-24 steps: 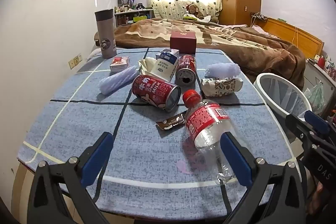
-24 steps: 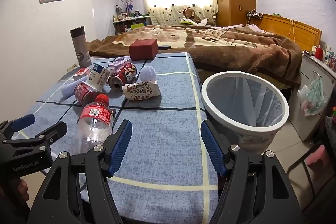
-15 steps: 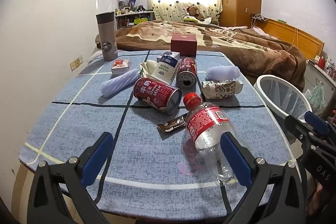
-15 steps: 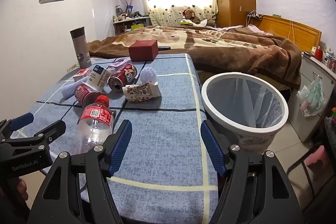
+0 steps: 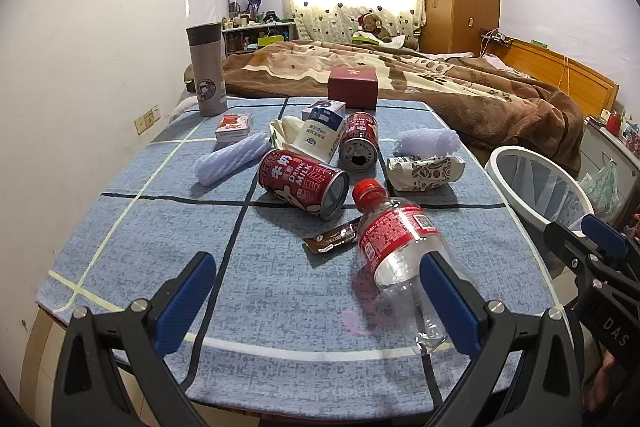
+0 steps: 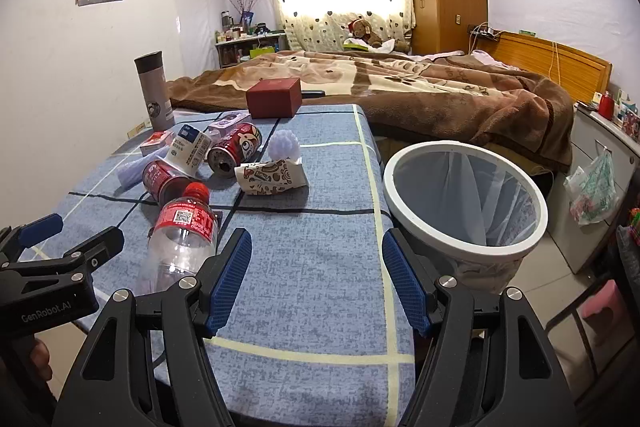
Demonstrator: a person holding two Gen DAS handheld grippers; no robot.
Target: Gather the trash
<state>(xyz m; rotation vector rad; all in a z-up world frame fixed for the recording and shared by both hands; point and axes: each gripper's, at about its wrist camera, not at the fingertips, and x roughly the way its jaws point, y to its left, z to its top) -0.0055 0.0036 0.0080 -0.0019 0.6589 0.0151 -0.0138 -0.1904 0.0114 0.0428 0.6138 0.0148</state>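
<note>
Both claws (image 5: 316,291) (image 6: 316,279) wide, empty, over bare near table edge (image 6: 320,355), bin (image 6: 464,251) beside.

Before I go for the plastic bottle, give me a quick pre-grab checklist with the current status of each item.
1. Left gripper open, nothing between pads: ok.
2. Right gripper open and free: ok.
3. Plastic bottle lying on its side near the table's front edge, red cap on: ok.
4. Nothing on top of the bottle: ok; the brown wrapper lies right beside it.
5. Trash bin beside the table, mouth unobstructed: ok.
6. Bottle empty: cannot tell.
</note>
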